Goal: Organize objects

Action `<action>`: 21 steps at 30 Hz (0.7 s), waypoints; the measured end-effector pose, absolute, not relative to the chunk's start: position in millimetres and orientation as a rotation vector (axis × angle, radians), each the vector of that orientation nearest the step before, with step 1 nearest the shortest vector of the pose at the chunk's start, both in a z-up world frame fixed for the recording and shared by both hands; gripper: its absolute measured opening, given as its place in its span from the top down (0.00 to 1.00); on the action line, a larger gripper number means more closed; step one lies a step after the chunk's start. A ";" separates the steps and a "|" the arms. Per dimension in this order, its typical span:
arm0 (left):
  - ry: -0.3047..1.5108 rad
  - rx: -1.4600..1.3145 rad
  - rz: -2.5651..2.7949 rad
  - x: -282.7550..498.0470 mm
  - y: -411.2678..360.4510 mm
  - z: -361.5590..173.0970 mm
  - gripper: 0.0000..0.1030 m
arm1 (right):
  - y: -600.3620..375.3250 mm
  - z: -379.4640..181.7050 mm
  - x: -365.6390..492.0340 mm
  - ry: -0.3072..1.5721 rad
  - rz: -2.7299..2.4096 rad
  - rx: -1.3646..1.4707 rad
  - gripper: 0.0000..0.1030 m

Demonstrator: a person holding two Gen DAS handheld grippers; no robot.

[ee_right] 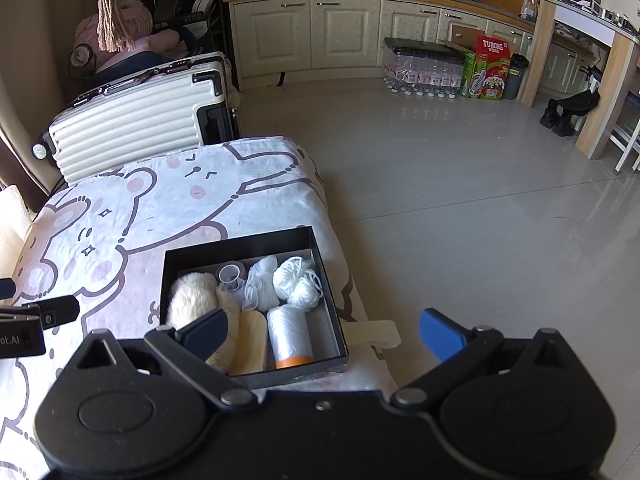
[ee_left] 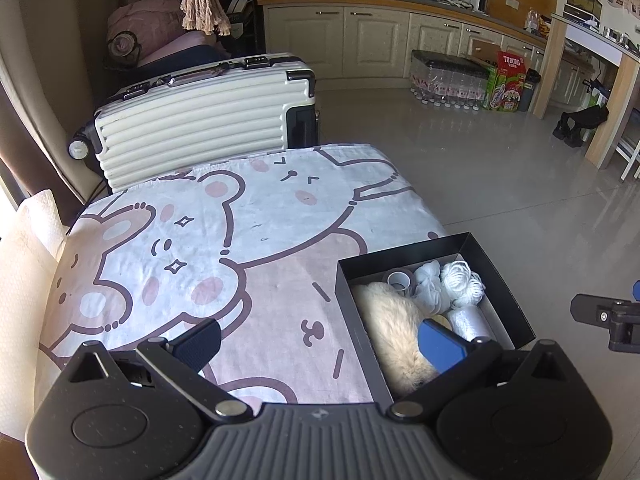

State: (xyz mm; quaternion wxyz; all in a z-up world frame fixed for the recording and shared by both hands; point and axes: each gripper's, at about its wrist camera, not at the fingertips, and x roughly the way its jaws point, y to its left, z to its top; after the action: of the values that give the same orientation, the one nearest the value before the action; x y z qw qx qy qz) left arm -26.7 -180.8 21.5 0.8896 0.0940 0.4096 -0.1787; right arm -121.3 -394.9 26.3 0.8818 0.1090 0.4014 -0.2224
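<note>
A black open box point(ee_right: 240, 245) point(ee_left: 404, 251) rests on the right edge of a table under a bear-print cloth point(ee_left: 192, 240) point(ee_right: 100, 224). Inside lie a cream fluffy item point(ee_right: 192, 300) point(ee_left: 384, 312), a tape roll point(ee_right: 229, 273) point(ee_left: 400, 279), a white mesh puff point(ee_right: 260, 284) point(ee_left: 430, 284), a ball of white string point(ee_right: 298, 280) point(ee_left: 460, 282) and a clear film roll with an orange end point(ee_right: 289, 334) point(ee_left: 468, 322). My left gripper point(ee_left: 320, 342) hangs open over the cloth and the box's left side. My right gripper point(ee_right: 322, 332) is open above the box's near right corner, holding nothing.
A cream ribbed suitcase point(ee_left: 200, 116) point(ee_right: 132, 120) stands behind the table. A white paper towel point(ee_left: 28, 280) lies at the table's left edge. Shiny tile floor point(ee_right: 460, 200) spreads to the right, with packed water bottles point(ee_right: 420, 68), a green carton point(ee_right: 486, 70) and cabinets at the far wall.
</note>
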 end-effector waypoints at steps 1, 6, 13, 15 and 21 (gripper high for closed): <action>0.852 0.196 -0.370 -26.8 -180.9 21.2 0.00 | -395.5 26.2 -122.1 0.835 -0.466 0.228 0.00; 0.858 0.204 -0.363 -26.9 -182.0 19.9 0.00 | -396.9 25.8 -123.4 0.834 -0.474 0.231 0.00; 0.863 0.199 -0.356 -25.4 -181.5 19.2 0.00 | -395.8 24.6 -122.5 0.842 -0.474 0.221 0.00; 0.863 0.196 -0.354 -25.2 -181.1 19.1 0.00 | -395.5 24.2 -122.3 0.844 -0.473 0.218 0.00; 0.864 0.195 -0.352 -24.5 -181.0 19.1 0.00 | -395.1 23.8 -121.9 0.846 -0.474 0.216 0.00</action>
State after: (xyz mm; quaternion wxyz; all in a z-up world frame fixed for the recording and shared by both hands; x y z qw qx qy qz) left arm -24.5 -181.0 19.1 0.8887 0.0938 0.4157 -0.1694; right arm -121.9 -395.1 23.8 0.8792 0.1035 0.4057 -0.2276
